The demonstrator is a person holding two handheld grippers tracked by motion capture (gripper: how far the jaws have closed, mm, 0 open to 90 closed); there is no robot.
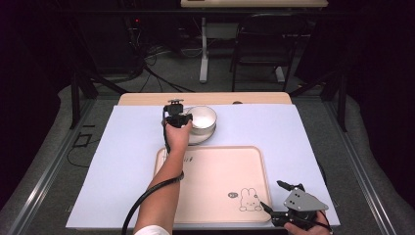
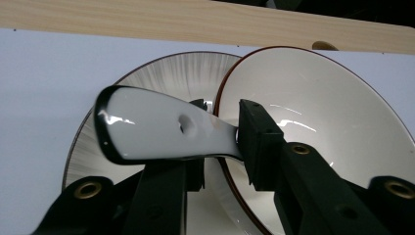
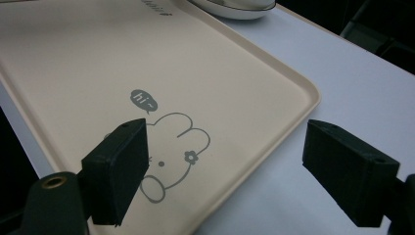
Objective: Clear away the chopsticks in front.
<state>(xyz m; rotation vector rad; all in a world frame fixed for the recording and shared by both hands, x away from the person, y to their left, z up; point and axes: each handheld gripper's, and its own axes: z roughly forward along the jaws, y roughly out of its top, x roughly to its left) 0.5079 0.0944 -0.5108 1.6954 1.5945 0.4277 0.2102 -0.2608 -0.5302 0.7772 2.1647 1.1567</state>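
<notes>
Item: white ceramic spoon (image 2: 161, 129) at the bowl (image 1: 202, 117), far side of the surface (image 1: 122, 161).

I have the left gripper (image 1: 177, 119) at the far middle of the pale cover, over the left rim of the white, dark-rimmed bowl that sits on a plate (image 2: 161, 73) with a grey streaked border. In the left gripper view its jaws pinch the spoon by the narrow neck of the handle, one pad on each side; the broad end of the handle, with a small dimple, points toward the camera, and the rest is hidden behind the right jaw, toward the bowl. My right gripper (image 1: 288, 200) rests at the near right corner of the beige tray (image 1: 215, 196), by its rabbit drawing (image 3: 169, 152), jaws spread and holding nothing.
</notes>
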